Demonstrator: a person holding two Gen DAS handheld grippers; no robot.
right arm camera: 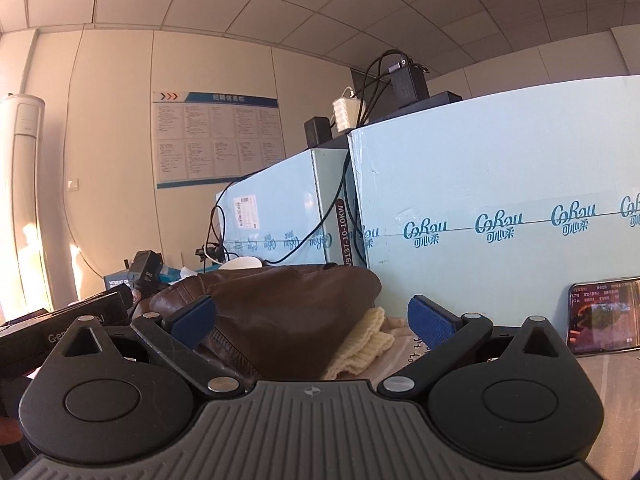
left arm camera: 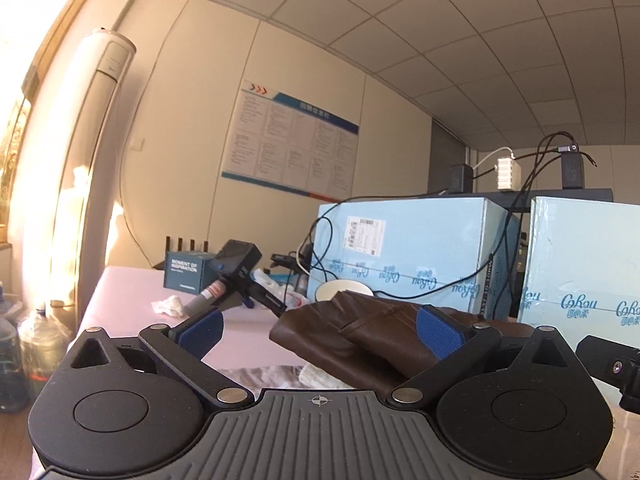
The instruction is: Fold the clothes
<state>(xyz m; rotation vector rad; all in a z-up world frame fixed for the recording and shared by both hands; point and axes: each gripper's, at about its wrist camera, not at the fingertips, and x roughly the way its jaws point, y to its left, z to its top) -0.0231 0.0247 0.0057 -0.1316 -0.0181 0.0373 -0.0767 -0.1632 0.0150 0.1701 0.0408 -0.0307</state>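
a tiled ceiling and pale walls enclose the room, with one notice board (left arm camera: 290, 140) on the wall and one tall white air conditioner (left arm camera: 86, 168). two pale blue cartons (right arm camera: 500, 216) stand on the pale tabletop (left arm camera: 120, 300). one folded brown leather garment (right arm camera: 288, 312) lies on it before the cartons, one cream knit piece (right arm camera: 360, 352) beneath. one phone (right arm camera: 602, 314) leans right. left gripper (left arm camera: 320, 330) and right gripper (right arm camera: 312, 322) both gape wide, gripping nothing.
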